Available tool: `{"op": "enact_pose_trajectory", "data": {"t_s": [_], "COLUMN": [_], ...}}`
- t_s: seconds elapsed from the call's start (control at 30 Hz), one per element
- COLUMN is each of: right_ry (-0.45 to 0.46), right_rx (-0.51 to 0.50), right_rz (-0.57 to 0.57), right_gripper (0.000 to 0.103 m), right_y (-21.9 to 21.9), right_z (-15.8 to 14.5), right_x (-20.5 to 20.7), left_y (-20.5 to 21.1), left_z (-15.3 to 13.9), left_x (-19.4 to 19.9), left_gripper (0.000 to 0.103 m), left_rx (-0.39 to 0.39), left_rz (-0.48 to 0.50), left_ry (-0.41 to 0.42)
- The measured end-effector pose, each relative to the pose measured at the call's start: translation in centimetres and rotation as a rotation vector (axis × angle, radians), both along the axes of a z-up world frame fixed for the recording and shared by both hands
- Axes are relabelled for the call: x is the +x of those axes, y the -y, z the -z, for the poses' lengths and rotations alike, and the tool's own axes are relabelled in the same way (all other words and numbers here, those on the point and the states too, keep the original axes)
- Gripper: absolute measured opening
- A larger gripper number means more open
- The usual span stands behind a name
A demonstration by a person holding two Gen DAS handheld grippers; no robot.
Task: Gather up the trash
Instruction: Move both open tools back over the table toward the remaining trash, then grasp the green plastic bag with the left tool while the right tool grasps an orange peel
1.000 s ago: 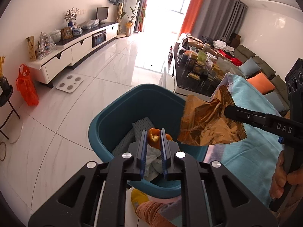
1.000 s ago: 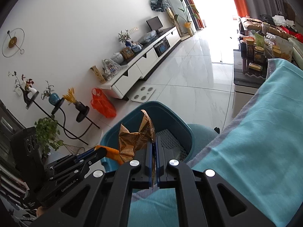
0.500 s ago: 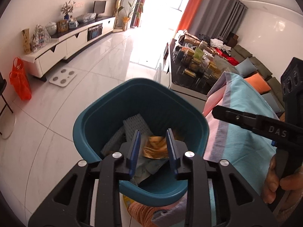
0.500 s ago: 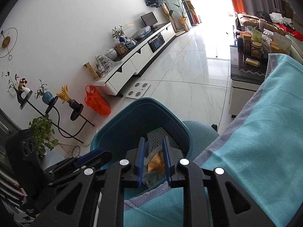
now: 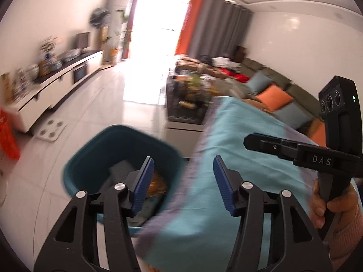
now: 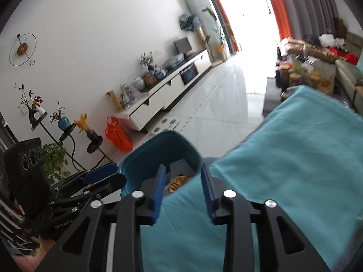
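1. Trash: a crumpled golden-brown wrapper (image 6: 178, 181) lies inside the teal bin (image 5: 90, 149), on top of grey and dark scraps (image 5: 120, 170) in the bin's bottom. No claw touches it.
2. Bin position: it stands on the white tiled floor (image 5: 95, 104), just beside the edge of the turquoise cloth (image 5: 238, 136) that covers the raised surface next to it.
3. Left gripper (image 5: 183, 181): jaws spread and opening, nothing between the blue pads (image 5: 143, 185). One pad sits in line with the bin's interior, the other over the cloth.
4. Right gripper (image 6: 182, 192): jaws apart and opening, nothing between them. It hangs over the cloth's edge beside the bin; in the left wrist view a hand (image 5: 326, 206) in a pink sleeve grips its handle.
5. Surroundings beyond the bin: a white scale (image 6: 164, 124) and an orange bag (image 6: 118, 136) on the floor, then a long white cabinet (image 6: 170, 90) along the wall. Left wrist view is motion-blurred.
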State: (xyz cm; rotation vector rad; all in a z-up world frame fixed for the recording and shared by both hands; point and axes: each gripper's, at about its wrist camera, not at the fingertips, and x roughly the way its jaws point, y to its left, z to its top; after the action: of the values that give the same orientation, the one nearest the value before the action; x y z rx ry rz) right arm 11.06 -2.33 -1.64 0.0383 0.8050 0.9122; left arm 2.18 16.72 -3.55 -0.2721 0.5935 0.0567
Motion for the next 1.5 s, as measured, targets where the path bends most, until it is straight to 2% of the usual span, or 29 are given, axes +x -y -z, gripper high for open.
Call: {"op": "enact_pose_trajectory", "data": {"t_s": [0.13, 0.3, 0.4, 0.67, 0.8, 1.07, 1.17, 1.33, 1.5], "right_ry": [0.054, 0.059, 0.048, 0.015, -0.002, -0.086, -0.106, -0.146, -0.171], "right_rx": [0.017, 0.016, 0.005, -0.014, -0.012, -0.003, 0.004, 0.035, 0.065], "right_rz": [0.081, 0.215, 0.298, 0.497, 0.585, 0.668, 0.676, 0.695, 0.689], "right_gripper": [0.032, 0.032, 0.032, 0.032, 0.038, 0.040, 0.045, 0.046, 0.049], "right_y": [5.2, 11.8, 15.1, 22.9, 26.3, 30.6, 31.0, 31.6, 31.9], "right_z": [-1.4, -1.3, -0.7, 1.0, 1.6, 4.1, 5.0, 6.1, 6.9], "right_x": [-0.8, -0.7, -0.4, 0.8, 2.0, 5.1, 5.8, 6.7, 7.1], "left_y": [4.4, 10.0, 12.9, 19.3, 22.8, 27.4, 27.9, 28.4, 28.7], "left_z": [-0.7, -0.5, -0.3, 0.5, 0.8, 1.3, 1.9, 3.3, 4.7], "left_x": [1.2, 3.4, 4.7, 7.3, 9.1, 12.1, 13.3, 15.9, 17.3], "left_gripper": [0.056, 0.059, 0.061, 0.065, 0.066, 0.068, 0.069, 0.069, 0.061], "left_rx": [0.016, -0.003, -0.023, -0.018, -0.014, 0.000, -0.019, -0.049, -0.068], "left_rz": [0.120, 0.269, 0.335, 0.475, 0.534, 0.577, 0.574, 0.560, 0.559], "left_ry": [0.013, 0.002, -0.010, -0.039, -0.067, -0.106, -0.133, -0.191, -0.243]}}
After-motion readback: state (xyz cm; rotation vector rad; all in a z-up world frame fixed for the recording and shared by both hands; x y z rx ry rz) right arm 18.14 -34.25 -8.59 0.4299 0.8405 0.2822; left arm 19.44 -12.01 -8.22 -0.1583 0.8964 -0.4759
